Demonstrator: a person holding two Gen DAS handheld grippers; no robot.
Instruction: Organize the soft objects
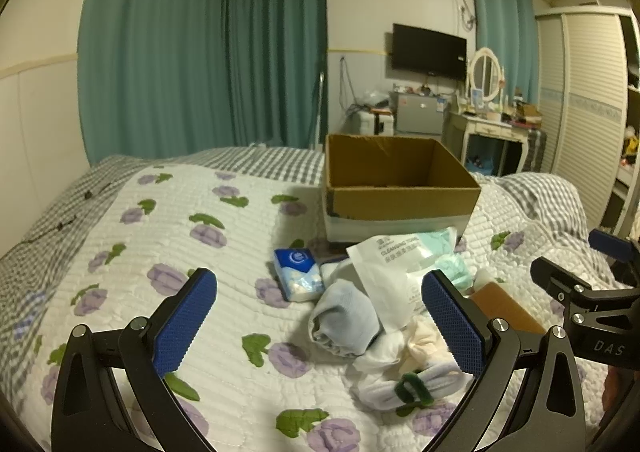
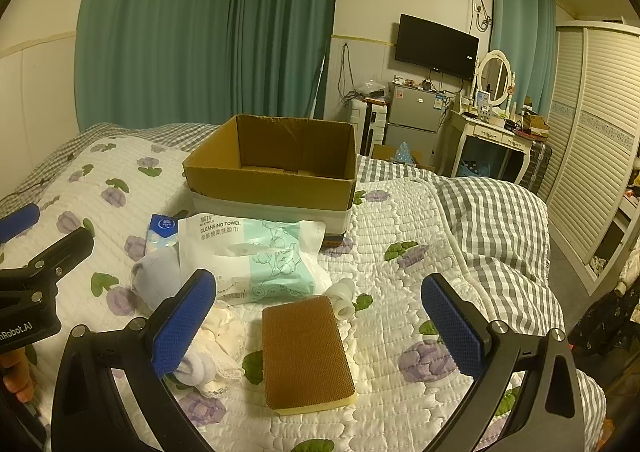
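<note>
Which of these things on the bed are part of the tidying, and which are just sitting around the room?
For the job: cardboard box, cleansing towel pack, sponge, tissue packet, blue sock.

Just there: television, mirror, curtains.

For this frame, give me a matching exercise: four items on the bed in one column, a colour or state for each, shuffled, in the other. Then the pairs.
Items:
1. cardboard box
2. sponge
3. cleansing towel pack
4. tissue pack

Descriptions:
A. blue and white, left of the pile
B. open on top, nothing visible inside
C. brown on top, pale yellow beneath
D. white and mint green, with printed flowers

Pairs: 1-B, 2-C, 3-D, 4-A
</note>
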